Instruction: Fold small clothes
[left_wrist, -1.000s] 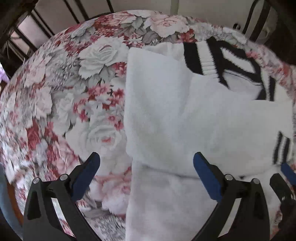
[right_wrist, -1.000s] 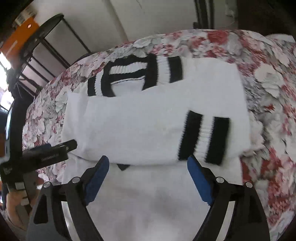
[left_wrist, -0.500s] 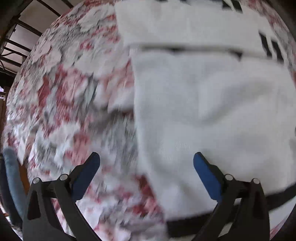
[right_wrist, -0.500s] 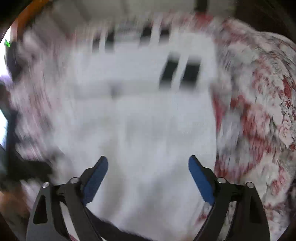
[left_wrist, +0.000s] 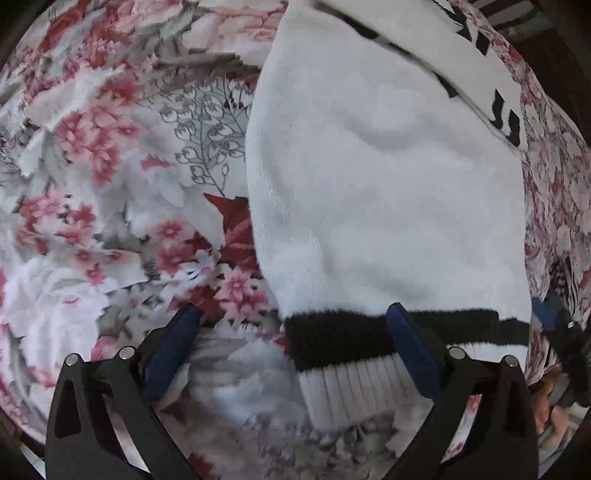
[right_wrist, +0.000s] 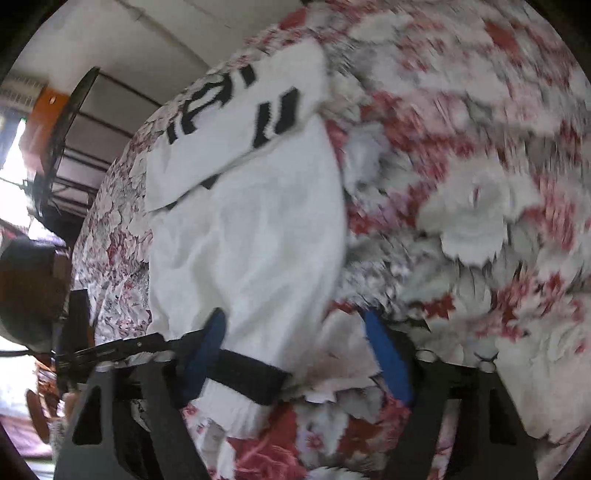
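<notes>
The right wrist view is motion-blurred over the floral cloth on its right side, and detail there cannot be read. The sweater lies flat on the cloth, white body toward the near edge, striped sleeve folded across its far end. The far end of the sweater is cut off at the top of the left wrist view. The lowest part of the white ribbed hem sits between the fingers of the left gripper, partly hidden behind the right-hand pad.

Left gripper: jaws wide, straddling the sweater's near left corner; one pad over the black hem band, the other over bare cloth. Contact with the fabric cannot be told.

Right gripper: jaws wide, at the near right corner; its left pad overlaps the black band (touching or just above, unclear), its right pad over cloth.

Versus one second ago: both grippers have come from beside the folded sleeve to the hem end of the garment. The half-second frames were heavily smeared; the left view is now sharp.
</notes>
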